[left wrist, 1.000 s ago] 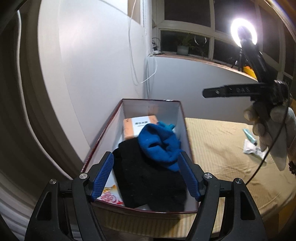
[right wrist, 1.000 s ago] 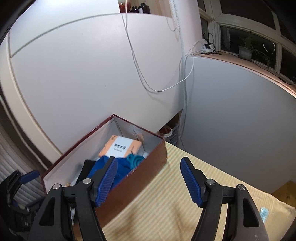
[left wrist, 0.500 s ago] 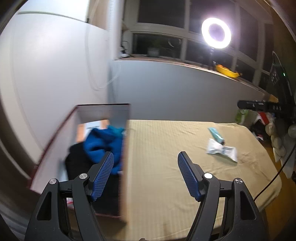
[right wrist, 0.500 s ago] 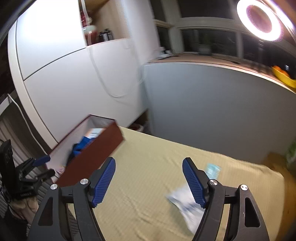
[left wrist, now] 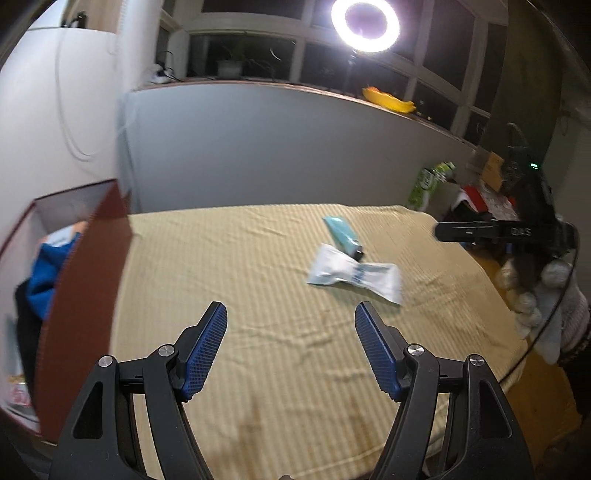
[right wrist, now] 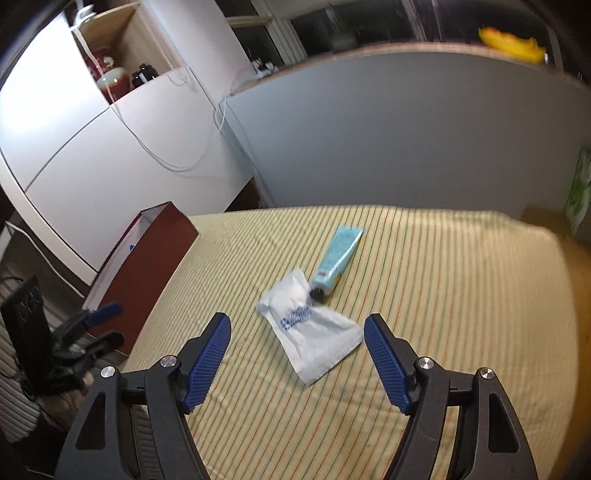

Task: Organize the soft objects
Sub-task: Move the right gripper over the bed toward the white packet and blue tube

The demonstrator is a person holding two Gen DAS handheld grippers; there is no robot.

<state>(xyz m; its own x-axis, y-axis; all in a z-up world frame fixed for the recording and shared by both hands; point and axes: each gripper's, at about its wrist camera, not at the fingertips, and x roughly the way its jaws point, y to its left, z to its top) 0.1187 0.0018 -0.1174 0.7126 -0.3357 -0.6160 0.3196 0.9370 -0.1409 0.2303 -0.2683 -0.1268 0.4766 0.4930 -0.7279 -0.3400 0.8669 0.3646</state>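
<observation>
A white soft packet with blue print (left wrist: 354,275) (right wrist: 312,323) lies on the striped yellow cloth, touching a teal tube (left wrist: 341,230) (right wrist: 338,254) behind it. My right gripper (right wrist: 297,332) is open and empty, just in front of the packet. My left gripper (left wrist: 291,325) is open and empty over bare cloth, the packet ahead to its right. The dark red box (left wrist: 85,288) (right wrist: 147,266) stands at the table's left edge with a blue cloth (left wrist: 42,273) and a black cloth inside. The right gripper also shows in the left wrist view (left wrist: 439,232).
The yellow cloth (left wrist: 258,295) covers the table up to a grey wall behind. A ring light (left wrist: 365,22) shines above the sill. Clutter (left wrist: 476,192) sits past the table's right edge. The left gripper shows beside the box in the right wrist view (right wrist: 107,321).
Both grippers swung right, away from the box toward the middle of the table. The packet and tube came into view ahead of both. Both stayed open and empty.
</observation>
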